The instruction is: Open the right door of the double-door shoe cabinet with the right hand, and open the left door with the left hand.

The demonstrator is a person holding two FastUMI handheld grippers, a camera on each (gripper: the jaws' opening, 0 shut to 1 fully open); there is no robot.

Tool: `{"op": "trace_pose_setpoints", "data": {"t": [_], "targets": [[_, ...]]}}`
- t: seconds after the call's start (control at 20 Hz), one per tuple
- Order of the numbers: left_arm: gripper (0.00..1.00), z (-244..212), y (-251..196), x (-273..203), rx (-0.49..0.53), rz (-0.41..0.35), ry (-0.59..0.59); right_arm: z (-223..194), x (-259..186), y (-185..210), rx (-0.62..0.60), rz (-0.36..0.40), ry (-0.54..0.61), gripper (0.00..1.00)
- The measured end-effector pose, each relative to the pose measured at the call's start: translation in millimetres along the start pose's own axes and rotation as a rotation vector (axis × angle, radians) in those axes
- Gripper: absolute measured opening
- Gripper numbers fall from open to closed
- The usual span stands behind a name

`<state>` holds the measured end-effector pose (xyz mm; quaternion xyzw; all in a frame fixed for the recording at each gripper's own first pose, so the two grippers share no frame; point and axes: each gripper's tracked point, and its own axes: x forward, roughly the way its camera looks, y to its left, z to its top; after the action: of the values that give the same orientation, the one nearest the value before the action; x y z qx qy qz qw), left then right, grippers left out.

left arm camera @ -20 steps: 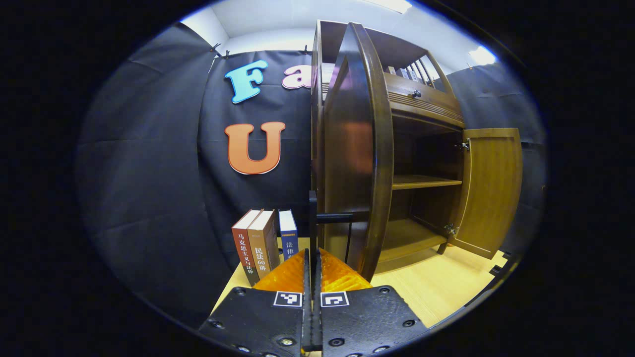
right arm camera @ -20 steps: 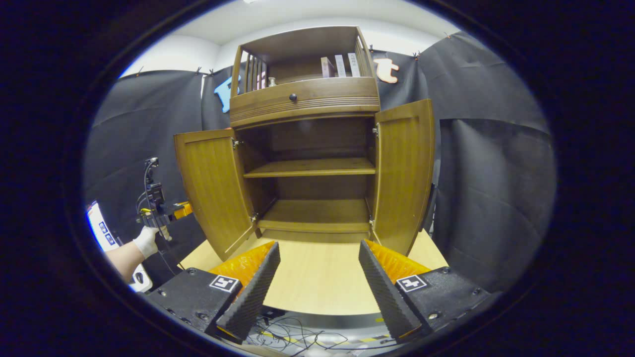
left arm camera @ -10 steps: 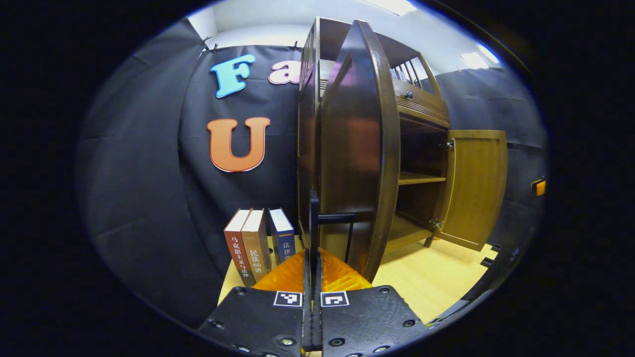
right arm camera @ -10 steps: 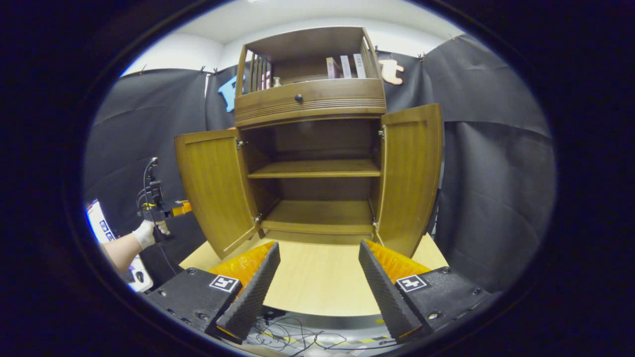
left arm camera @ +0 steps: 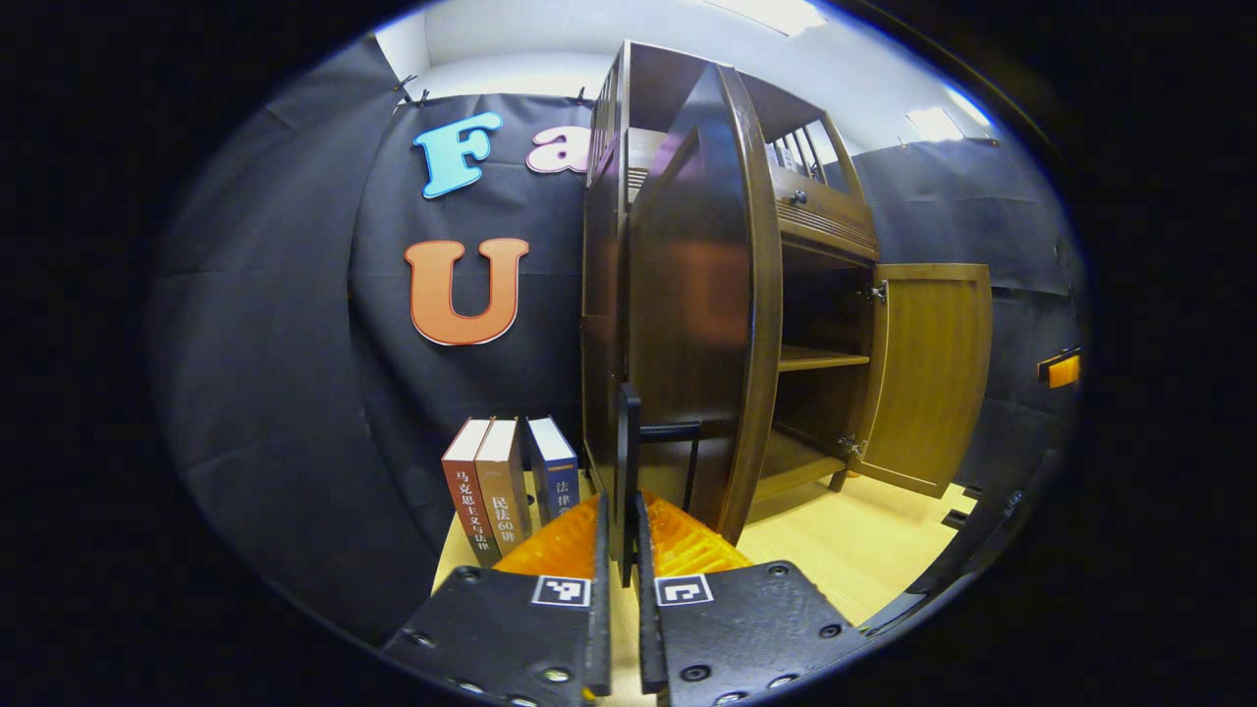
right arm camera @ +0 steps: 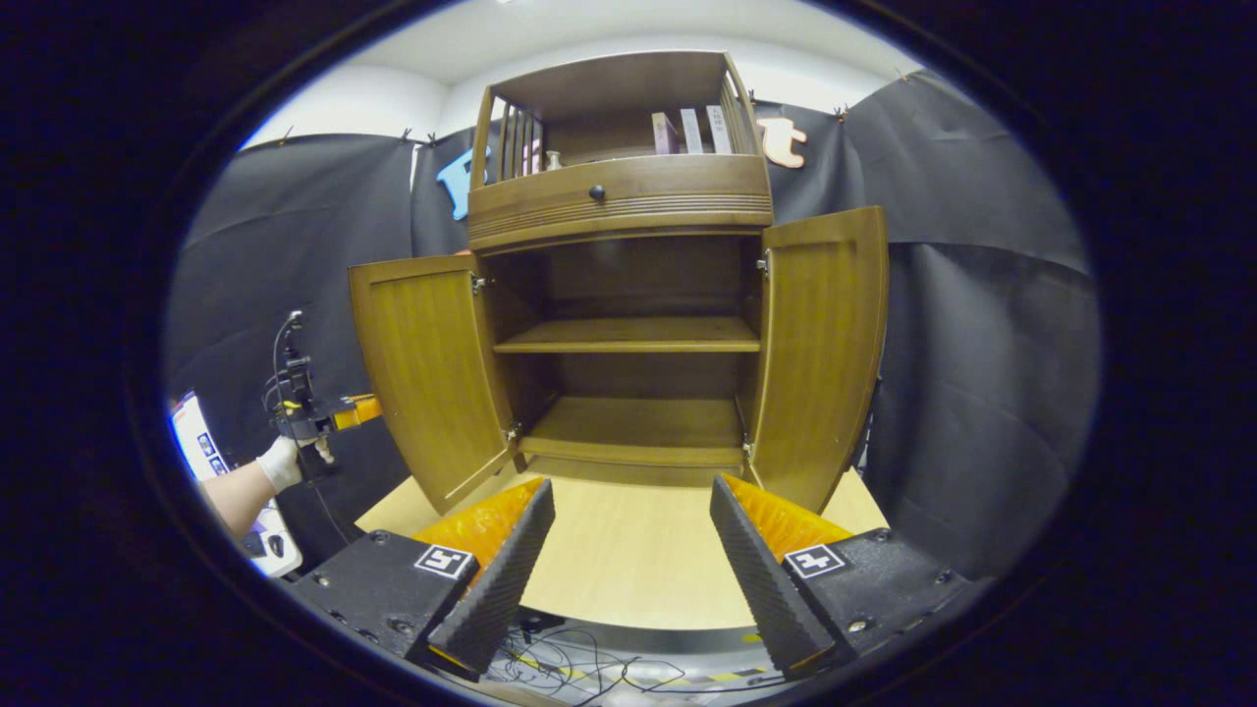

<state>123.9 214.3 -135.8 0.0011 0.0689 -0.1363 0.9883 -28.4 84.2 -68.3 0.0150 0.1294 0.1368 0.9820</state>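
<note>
Both doors of the shoe cabinet [right arm camera: 619,196] stand swung out, so by the look of it the task is all but done — what seems left is only for the left tongs to let go and draw clear.

In the right gripper view, farthest left, a gloved hand [right arm camera: 280,462] holds the left tongs [right arm camera: 355,410] at the outer face of the left door [right arm camera: 427,368]. That door hangs wide on its hinges, its inner panel facing the camera. In the middle, the cabinet's two shelves lie bare and open to view, with the drawer and its knob above. To the right, the right door [right arm camera: 820,344] also stands wide open. The right tongs [right arm camera: 628,550] are released, their fingers spread well apart over the worktop [right arm camera: 628,579], near the cabinet's front and touching neither door.

In the left gripper view, books [left arm camera: 501,486] stand beside the cabinet on the left. The left tongs [left arm camera: 619,560] sit around the dark handle [left arm camera: 628,452] of the left door [left arm camera: 692,314], with a narrow gap between the fingers; the handle bar runs down into that gap, but whether both fingers press on it cannot be told. Farther right the right door [left arm camera: 928,373] shows, open.
</note>
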Motion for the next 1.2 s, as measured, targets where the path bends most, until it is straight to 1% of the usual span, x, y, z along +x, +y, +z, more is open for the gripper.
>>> {"op": "trace_pose_setpoints", "data": {"t": [0.05,0.15,0.3,0.35,0.4,0.45,0.55,0.65,0.75,0.85,0.95,1.0,1.05,1.1,1.15,1.2], "targets": [[0.10,0,0,-4,0.000,0.001,-0.001,1,1,-1,0.000,0.001,-0.002,1.00],[0.45,-7,7,-13,0.008,0.027,0.012,1,6,-1,-0.003,0.004,-0.006,1.00],[0.97,-24,25,-27,0.019,0.129,0.060,-2,14,-1,-0.017,0.009,0.004,1.00],[1.00,-26,22,-32,0.004,0.143,0.065,-3,16,0,-0.021,0.012,0.005,1.00],[0.96,-27,13,-36,-0.017,0.138,0.061,-4,17,1,-0.028,0.014,0.005,1.00],[0.95,-25,5,-42,-0.034,0.134,0.045,-6,20,1,-0.036,0.014,0.009,1.00],[0.95,-24,-5,-54,-0.049,0.157,0.032,-7,22,1,-0.042,0.019,0.013,1.00],[0.95,-16,-7,-66,-0.038,0.223,0.022,-5,24,1,-0.042,0.025,0.012,1.00],[0.95,3,-7,-79,-0.026,0.320,0.007,0,26,0,-0.045,0.019,0.001,1.00],[0.95,25,-26,-87,-0.006,0.356,-0.017,7,26,-9,-0.051,-0.026,-0.030,1.00],[0.95,51,-50,-95,0.024,0.375,-0.056,16,27,-16,-0.052,-0.063,-0.067,1.00],[1.00,64,-68,-95,0.019,0.367,-0.082,19,29,-17,-0.049,-0.072,-0.080,1.00],[0.95,74,-89,-92,0.011,0.337,-0.094,23,29,-20,-0.045,-0.085,-0.089,1.00],[1.00,81,-108,-90,0.012,0.327,-0.108,26,30,-24,-0.040,-0.098,-0.100,1.00],[1.00,87,-121,-86,0.032,0.328,-0.116,29,31,-27,-0.037,-0.110,-0.115,1.00],[0.95,90,-134,-82,0.044,0.331,-0.115,31,29,-30,-0.036,-0.122,-0.126,1.00]]}}
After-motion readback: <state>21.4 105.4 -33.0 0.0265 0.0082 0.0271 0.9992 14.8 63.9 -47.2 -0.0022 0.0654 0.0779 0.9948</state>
